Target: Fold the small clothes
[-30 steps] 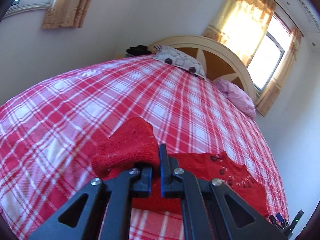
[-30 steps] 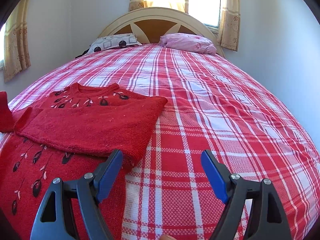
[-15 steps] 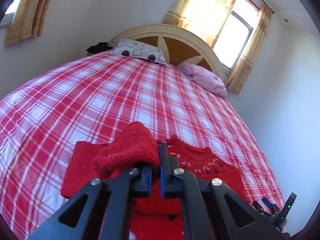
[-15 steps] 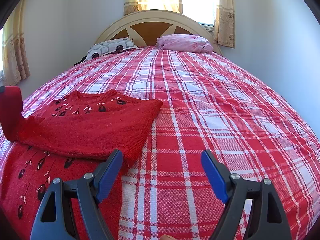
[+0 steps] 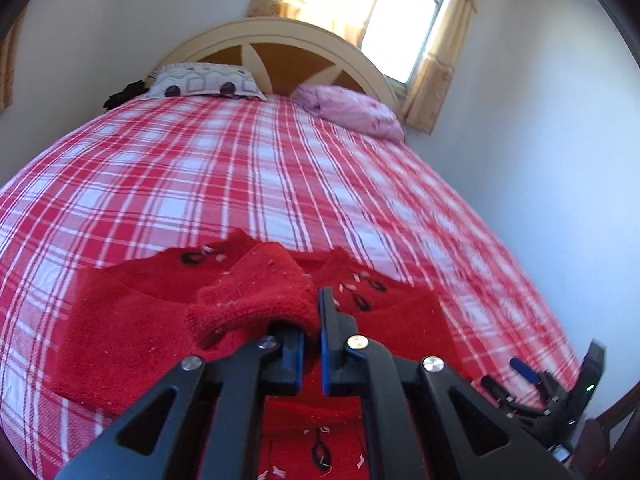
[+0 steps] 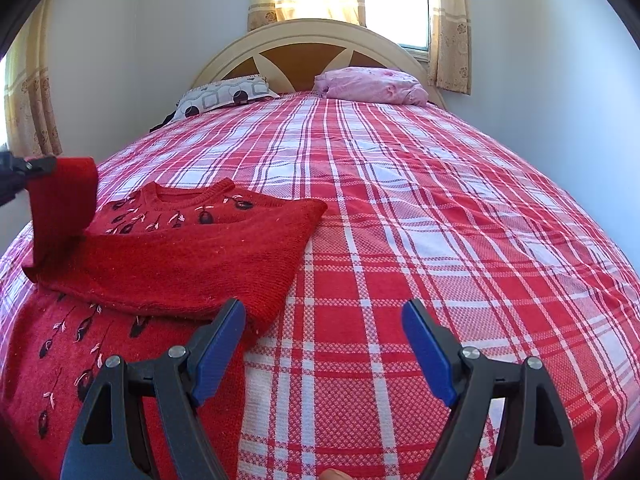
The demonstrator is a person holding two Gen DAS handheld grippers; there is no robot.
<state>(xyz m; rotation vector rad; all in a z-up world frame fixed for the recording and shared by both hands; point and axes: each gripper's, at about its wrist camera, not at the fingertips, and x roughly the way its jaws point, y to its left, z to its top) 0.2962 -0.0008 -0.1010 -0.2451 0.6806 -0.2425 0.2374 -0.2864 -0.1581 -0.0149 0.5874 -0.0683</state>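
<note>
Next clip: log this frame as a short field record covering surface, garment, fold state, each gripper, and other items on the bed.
surface: bed with red plaid cover
garment: red knit sweater with embroidered front, lying flat on the bed
fold state: one sleeve already folded across the chest; the other sleeve cuff is lifted
left gripper: shut on the sleeve cuff, above the sweater
right gripper: open, empty, beside the sweater's edge
other items: patterned pillow and pink pillow at the headboard
</note>
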